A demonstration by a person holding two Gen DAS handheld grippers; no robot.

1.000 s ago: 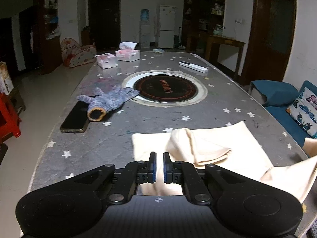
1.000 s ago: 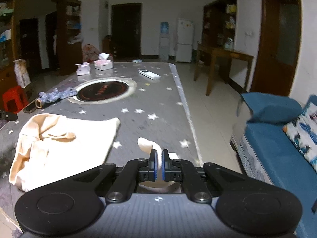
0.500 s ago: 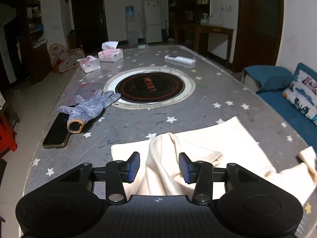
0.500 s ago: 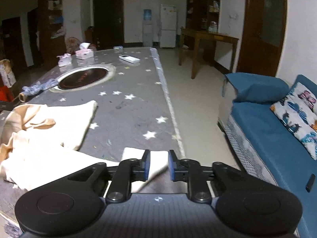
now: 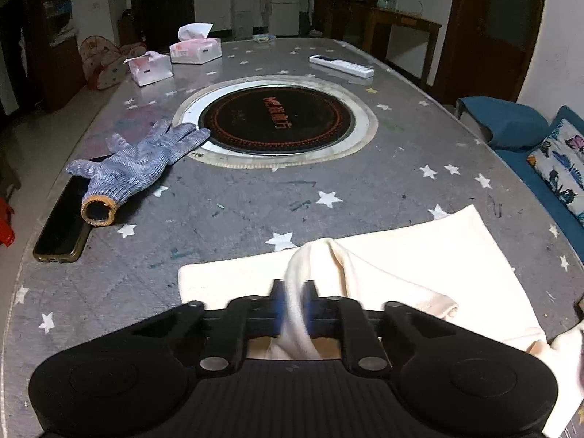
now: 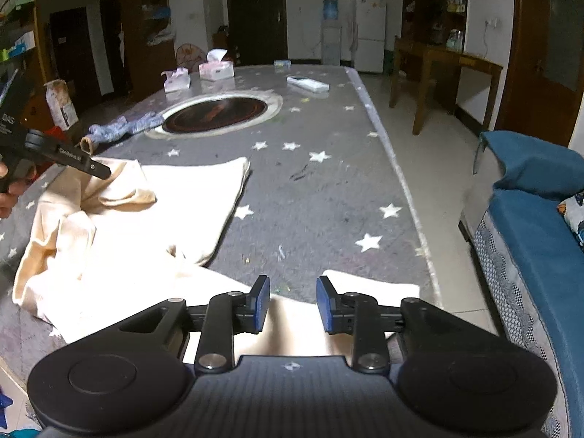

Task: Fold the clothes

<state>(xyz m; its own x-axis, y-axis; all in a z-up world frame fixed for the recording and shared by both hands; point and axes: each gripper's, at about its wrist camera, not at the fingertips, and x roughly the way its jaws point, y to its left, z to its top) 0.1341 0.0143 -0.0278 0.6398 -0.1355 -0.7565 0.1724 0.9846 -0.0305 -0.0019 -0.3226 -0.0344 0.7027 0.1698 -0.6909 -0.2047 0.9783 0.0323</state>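
- On the near edge of the grey star-print table [image 5: 365, 182], the cream garment [image 5: 419, 262] lies rumpled, mostly flat, w/ one ridge of cloth pulled up toward the left gripper [image 5: 294, 299].
- Left gripper: fingers close together w/ a fold of that garment pinched between them; the blue pads are motion-blurred in left wrist view, cloth runs down thru the gap.
- From the right wrist view, the left gripper [image 6: 54, 153] sits at far left of the scene, a hand [image 6: 9, 182] around its handle, its tip at the bunched-up part of the garment [image 6: 109, 226].
- Right gripper [image 6: 293, 308]: fingers spread wide, nothing between the pads; a strip of the garment lies on the table just beyond and under them, near the table's right edge.
- Further off, left side: blue knit glove [image 5: 138, 164], its cuff resting over a dark phone [image 5: 62, 226].
- Middle of table: round black hotplate [image 5: 275, 118] w/ a pale ring around it; glove fingertips touch that ring.
- Far end: two tissue boxes [image 5: 171, 58] on the left, white remote [image 5: 341, 65] on the right.
- Right of the table: blue sofa [image 6: 540, 241] w/ a butterfly-print cushion [image 5: 562, 168].
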